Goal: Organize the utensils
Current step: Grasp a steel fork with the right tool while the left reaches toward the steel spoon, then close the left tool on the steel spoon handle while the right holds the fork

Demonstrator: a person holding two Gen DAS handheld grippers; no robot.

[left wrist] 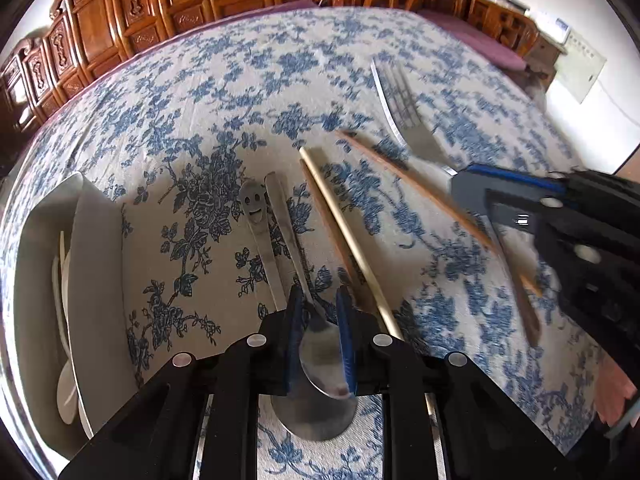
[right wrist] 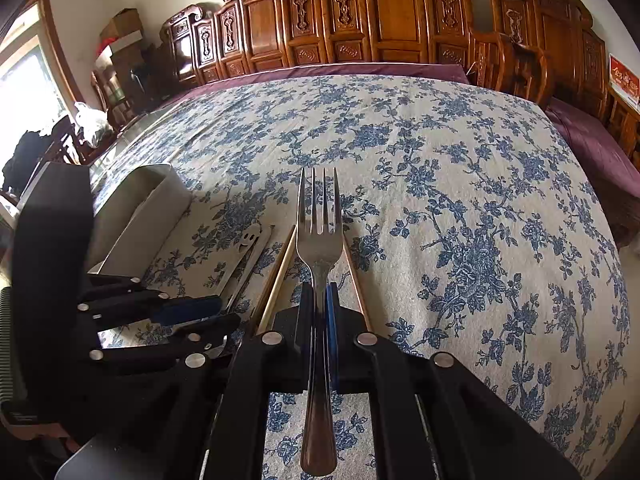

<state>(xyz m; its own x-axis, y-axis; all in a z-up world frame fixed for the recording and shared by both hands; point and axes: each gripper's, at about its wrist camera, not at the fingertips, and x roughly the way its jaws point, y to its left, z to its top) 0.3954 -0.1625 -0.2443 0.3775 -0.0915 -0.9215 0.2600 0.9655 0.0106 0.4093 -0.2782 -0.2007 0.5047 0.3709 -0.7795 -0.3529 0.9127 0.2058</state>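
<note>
My left gripper (left wrist: 319,312) is shut on a steel spoon (left wrist: 320,356), gripped at the neck, bowl toward the camera, handle pointing away over the cloth. A second spoon with a smiley face (left wrist: 256,220) lies on the table just left of it. Pale chopsticks (left wrist: 344,236) lie to the right, and a darker one (left wrist: 420,196) further right. My right gripper (right wrist: 320,292) is shut on a steel fork (right wrist: 319,232), tines pointing away, held above the table. The fork (left wrist: 400,100) and right gripper (left wrist: 472,196) also show in the left wrist view.
A white divided utensil holder (left wrist: 92,264) stands at the left with white spoons (left wrist: 64,360) inside; it also shows in the right wrist view (right wrist: 140,208). A blue floral cloth (right wrist: 460,200) covers the table. Carved wooden chairs (right wrist: 360,20) line the far edge.
</note>
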